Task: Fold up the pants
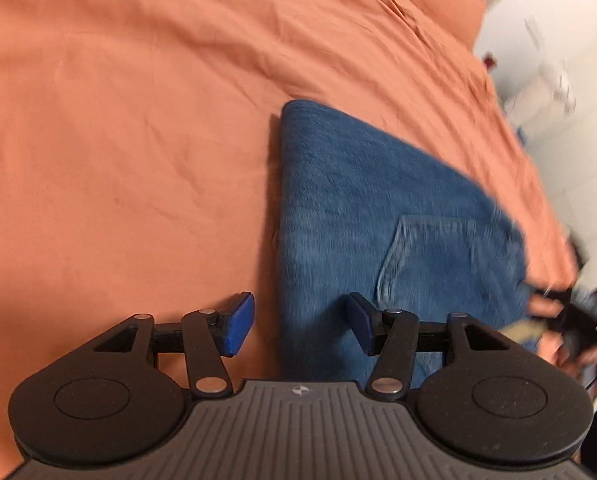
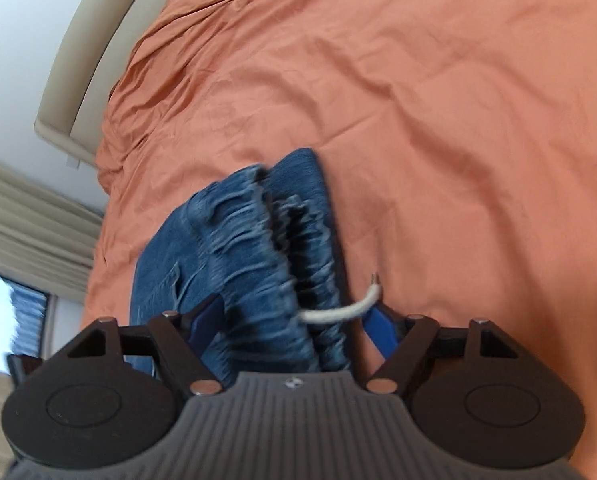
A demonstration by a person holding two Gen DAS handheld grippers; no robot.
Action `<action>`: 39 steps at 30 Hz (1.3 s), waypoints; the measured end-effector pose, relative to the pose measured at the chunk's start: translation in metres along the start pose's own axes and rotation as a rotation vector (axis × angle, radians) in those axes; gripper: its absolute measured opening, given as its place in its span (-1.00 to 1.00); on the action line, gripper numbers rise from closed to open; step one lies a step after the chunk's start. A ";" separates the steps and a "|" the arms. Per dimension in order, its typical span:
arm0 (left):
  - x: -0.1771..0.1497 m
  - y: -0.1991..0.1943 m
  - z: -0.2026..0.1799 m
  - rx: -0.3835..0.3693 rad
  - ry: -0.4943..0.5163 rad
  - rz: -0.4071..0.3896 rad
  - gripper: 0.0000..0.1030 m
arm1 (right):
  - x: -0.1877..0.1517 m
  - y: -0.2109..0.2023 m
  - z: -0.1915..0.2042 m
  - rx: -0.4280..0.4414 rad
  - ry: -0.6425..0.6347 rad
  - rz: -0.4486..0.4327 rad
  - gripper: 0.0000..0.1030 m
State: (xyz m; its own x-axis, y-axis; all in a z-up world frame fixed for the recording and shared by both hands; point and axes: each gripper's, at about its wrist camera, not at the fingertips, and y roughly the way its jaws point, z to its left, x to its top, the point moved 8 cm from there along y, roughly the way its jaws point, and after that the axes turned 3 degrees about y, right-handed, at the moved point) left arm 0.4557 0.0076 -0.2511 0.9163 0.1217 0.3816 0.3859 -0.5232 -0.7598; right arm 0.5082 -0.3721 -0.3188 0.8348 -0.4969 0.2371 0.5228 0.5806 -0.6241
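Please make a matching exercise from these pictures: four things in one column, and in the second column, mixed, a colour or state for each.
Things:
1. pants
2. bed sheet
3. drawstring
4. left hand-held gripper

Colour or state:
a. white cord
b. open, holding nothing
c. blue denim, folded
d. orange, wrinkled

Pairs: 1-c, 2-d, 3-a, 4-b

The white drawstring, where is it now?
In the right wrist view, the white drawstring hangs from the jeans' waistband onto the orange bedsheet, between the right gripper's fingers.
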 end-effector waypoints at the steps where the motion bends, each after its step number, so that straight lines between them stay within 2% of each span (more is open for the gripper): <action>1: 0.002 0.004 0.004 -0.031 -0.033 -0.007 0.28 | 0.002 0.004 -0.003 0.024 0.015 0.011 0.34; 5: 0.009 0.015 0.010 -0.088 -0.059 -0.008 0.28 | 0.006 0.020 -0.006 0.108 0.022 0.047 0.30; 7: 0.010 0.017 0.010 -0.096 -0.057 -0.010 0.23 | 0.006 0.027 -0.005 0.126 0.011 0.058 0.06; 9: 0.010 0.018 0.011 -0.105 -0.063 -0.016 0.05 | 0.006 0.030 -0.003 0.135 -0.002 0.057 -0.07; 10: 0.009 0.017 0.009 -0.116 -0.066 -0.017 -0.19 | 0.006 0.030 -0.002 0.140 -0.011 0.056 -0.14; 11: 0.008 0.016 0.008 -0.122 -0.071 -0.017 -0.30 | 0.005 0.028 -0.001 0.141 -0.018 0.054 -0.17; 12: 0.008 0.016 0.006 -0.115 -0.067 -0.020 -0.36 | 0.004 0.027 0.001 0.138 -0.029 0.049 -0.26; 14: 0.009 0.013 0.000 -0.089 -0.035 -0.031 -0.71 | 0.002 0.023 0.010 0.115 -0.077 0.032 -0.35; 16: 0.011 0.007 -0.008 -0.054 -0.003 -0.043 -0.84 | 0.001 0.018 0.021 0.080 -0.117 0.018 -0.45; 21: 0.013 -0.018 -0.028 -0.004 0.061 -0.068 -0.88 | -0.001 -0.002 0.054 0.006 -0.211 -0.010 -0.53; 28: 0.001 -0.073 -0.047 0.043 0.163 -0.092 -0.88 | -0.019 -0.038 0.113 -0.030 -0.303 -0.030 -0.55; 33: -0.005 -0.135 -0.028 0.092 0.181 -0.131 -0.88 | -0.052 -0.039 0.156 -0.010 -0.325 -0.001 -0.55; 39: -0.009 -0.191 0.012 0.194 0.157 -0.150 -0.88 | -0.102 -0.006 0.205 0.058 -0.341 0.056 -0.55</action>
State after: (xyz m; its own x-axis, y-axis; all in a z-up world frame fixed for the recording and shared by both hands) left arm 0.3753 0.1160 -0.1157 0.8257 0.0454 0.5623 0.5428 -0.3360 -0.7698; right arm 0.4548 -0.1923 -0.1864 0.8668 -0.2248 0.4451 0.4756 0.6412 -0.6022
